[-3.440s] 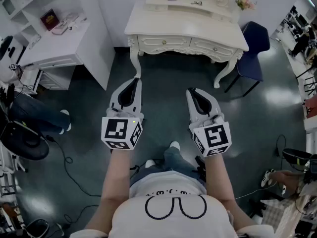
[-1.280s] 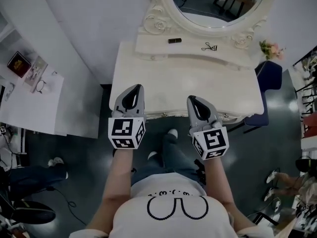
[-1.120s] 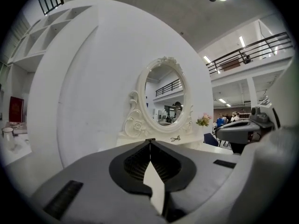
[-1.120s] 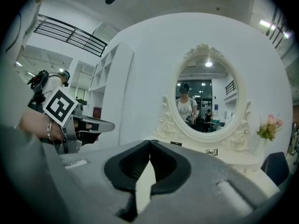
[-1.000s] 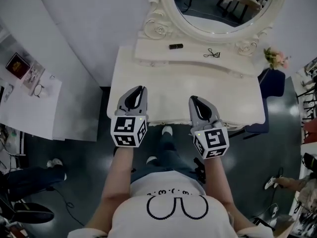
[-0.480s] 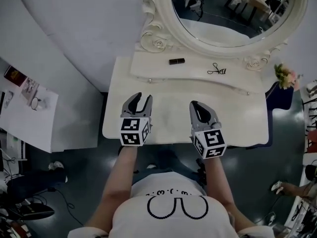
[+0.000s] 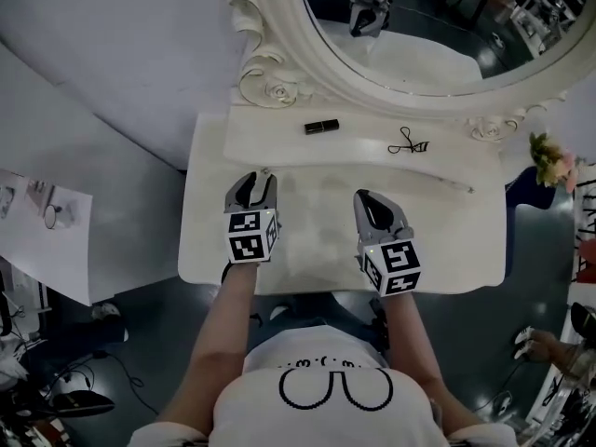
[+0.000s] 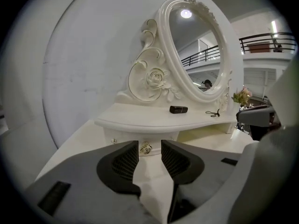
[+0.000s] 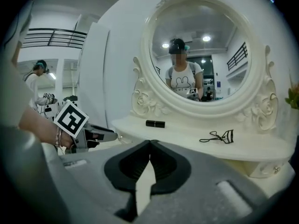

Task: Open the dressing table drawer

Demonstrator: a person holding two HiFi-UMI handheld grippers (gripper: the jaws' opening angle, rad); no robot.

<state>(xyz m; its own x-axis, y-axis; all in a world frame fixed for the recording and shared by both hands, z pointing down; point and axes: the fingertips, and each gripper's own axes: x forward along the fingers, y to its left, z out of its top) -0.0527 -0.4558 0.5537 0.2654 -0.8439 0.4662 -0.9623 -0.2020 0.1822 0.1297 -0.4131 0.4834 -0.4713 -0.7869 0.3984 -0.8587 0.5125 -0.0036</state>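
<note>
White dressing table (image 7: 307,250) spreads under both my grippers, its small drawer (image 8: 149,135) shut beneath the raised shelf (image 8: 154,118). My left gripper (image 7: 254,181) has its jaws apart, the drawer's gold knob (image 8: 145,148) showing just beyond their gap, untouched. My right gripper (image 7: 363,196) is pressed together, empty.

The mirror (image 7: 438,40) is running off the head view's top edge. In the left gripper view, the left gripper (image 8: 149,144) is covering the lower drawer front (image 8: 124,135), with the knob (image 8: 145,148) just peeking between the jaws. From above, the shelf (image 7: 279,145) is hiding that front entirely.
</note>
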